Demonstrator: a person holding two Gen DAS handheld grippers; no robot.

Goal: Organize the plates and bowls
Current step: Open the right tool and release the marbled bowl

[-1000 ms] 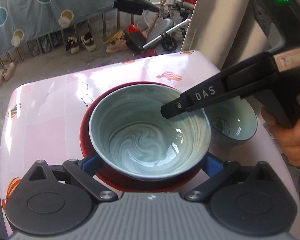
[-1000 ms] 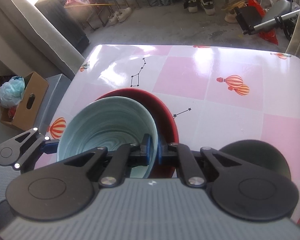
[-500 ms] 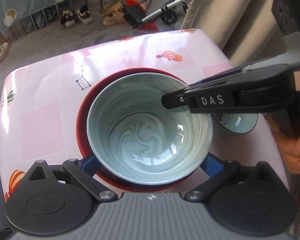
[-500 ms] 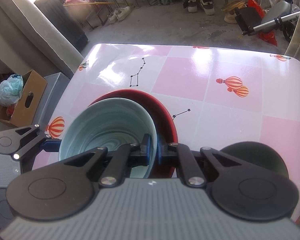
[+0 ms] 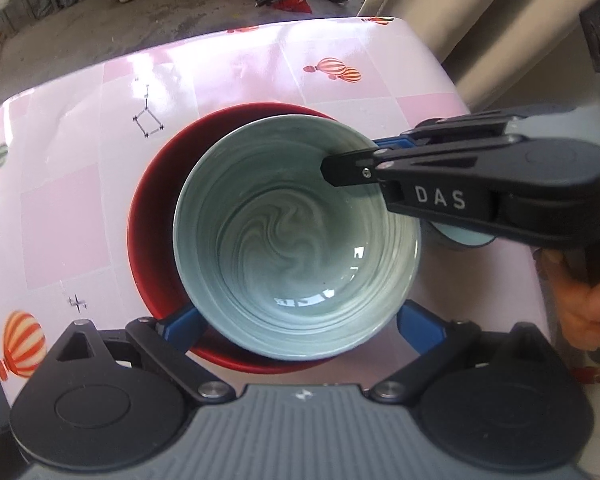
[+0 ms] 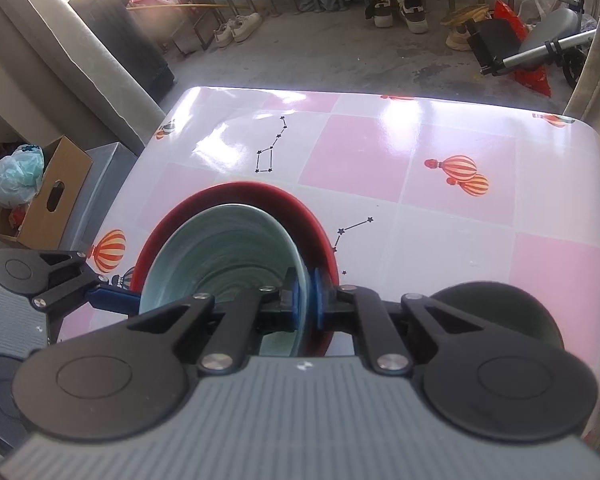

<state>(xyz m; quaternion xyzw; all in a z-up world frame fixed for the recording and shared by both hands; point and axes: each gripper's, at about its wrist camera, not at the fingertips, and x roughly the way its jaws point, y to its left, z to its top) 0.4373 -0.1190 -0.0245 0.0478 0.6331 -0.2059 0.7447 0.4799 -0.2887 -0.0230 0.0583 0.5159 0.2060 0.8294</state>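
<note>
A large teal bowl with a swirl pattern sits inside a red plate on the pink table. My right gripper is shut on the bowl's rim, one pad inside and one outside; in the left wrist view the right gripper reaches in from the right. My left gripper stands open wide, looking almost straight down, its blue fingers on either side of the bowl's near half. The bowl hides whether they touch its wall. A small light-blue bowl stands to the right, mostly hidden.
In the right wrist view the small bowl shows its dark outside beside the red plate. A hand holds the right gripper's handle. A cardboard box sits on the floor left of the table. Shoes and a scooter lie beyond.
The left wrist view has tipped further downward, so the table shows more from above. The right gripper keeps its hold on the rim, and bowl and plate stay put.
</note>
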